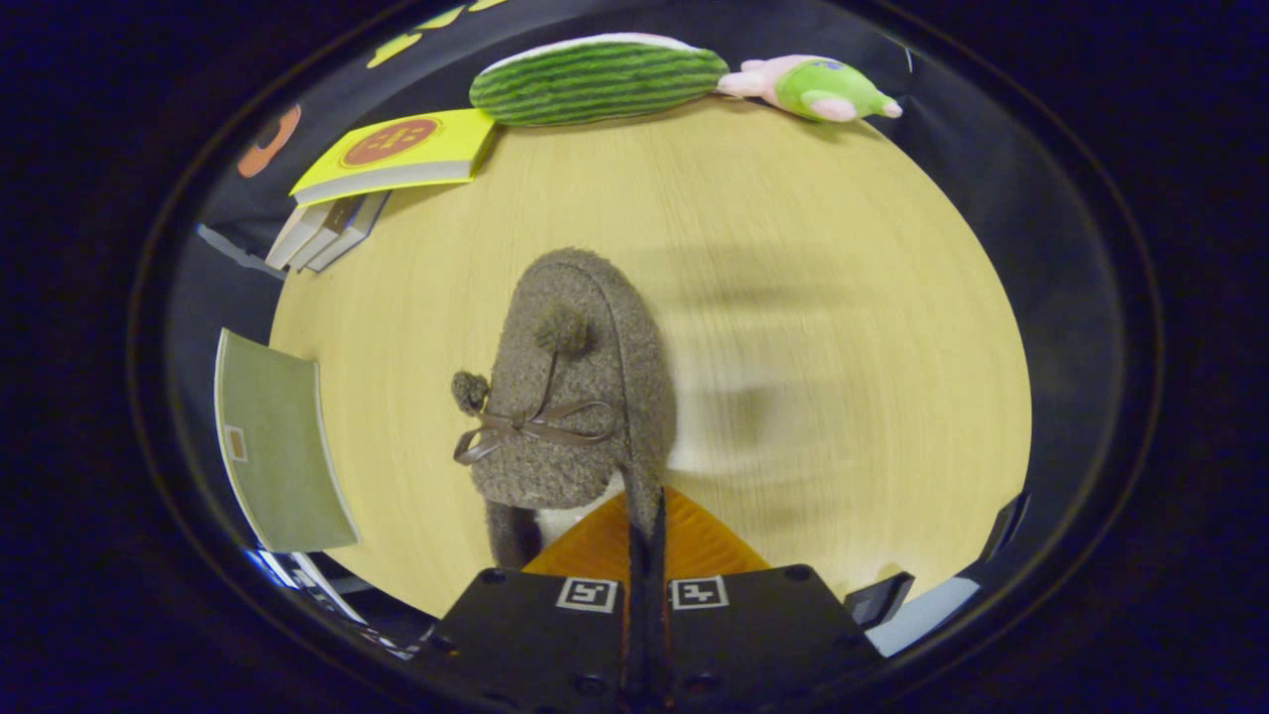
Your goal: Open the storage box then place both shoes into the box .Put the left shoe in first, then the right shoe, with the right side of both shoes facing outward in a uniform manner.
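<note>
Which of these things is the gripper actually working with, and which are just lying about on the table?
Part of the job:
- fuzzy brown slipper, with pompoms and a bow, its edge pinched between the fingers of the gripper

Just lying about:
- yellow book on a stack of books
- striped green plush
- pink and green plush toy
- green board, purpose unclear

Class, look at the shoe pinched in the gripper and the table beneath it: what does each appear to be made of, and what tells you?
Shoe: seemingly fuzzy brown fleece, nubbly matte pile with pompoms and a thin smooth bow. Table: pale wood or wood-look laminate, fine straight grain, slight sheen. Gripper shut on its edge.
</note>
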The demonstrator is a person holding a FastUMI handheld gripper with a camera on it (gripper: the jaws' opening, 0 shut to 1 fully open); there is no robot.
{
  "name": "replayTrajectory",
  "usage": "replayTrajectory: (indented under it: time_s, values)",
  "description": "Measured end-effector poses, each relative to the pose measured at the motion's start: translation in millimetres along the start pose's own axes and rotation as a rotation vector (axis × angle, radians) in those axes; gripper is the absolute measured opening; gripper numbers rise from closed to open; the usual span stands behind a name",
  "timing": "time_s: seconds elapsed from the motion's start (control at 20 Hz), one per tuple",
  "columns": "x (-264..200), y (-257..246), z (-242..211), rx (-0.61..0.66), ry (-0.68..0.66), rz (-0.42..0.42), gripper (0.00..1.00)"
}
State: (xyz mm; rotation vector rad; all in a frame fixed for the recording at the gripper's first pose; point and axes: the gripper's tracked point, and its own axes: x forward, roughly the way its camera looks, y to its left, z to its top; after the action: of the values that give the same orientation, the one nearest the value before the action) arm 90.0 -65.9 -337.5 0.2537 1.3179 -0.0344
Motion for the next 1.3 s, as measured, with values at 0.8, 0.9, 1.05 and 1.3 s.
replayTrajectory:
  time_s: [0.8,0.9,1.05,1.3]
  values:
    - [-152,212,-14,-0.016,-0.167,0.273,0.06]
    - [-165,261,-15,-0.049,-0.175,0.308,0.06]
    - [-173,325,-27,-0.128,-0.175,0.327,0.06]
    - [-160,402,-52,-0.143,-0.122,0.324,0.06]
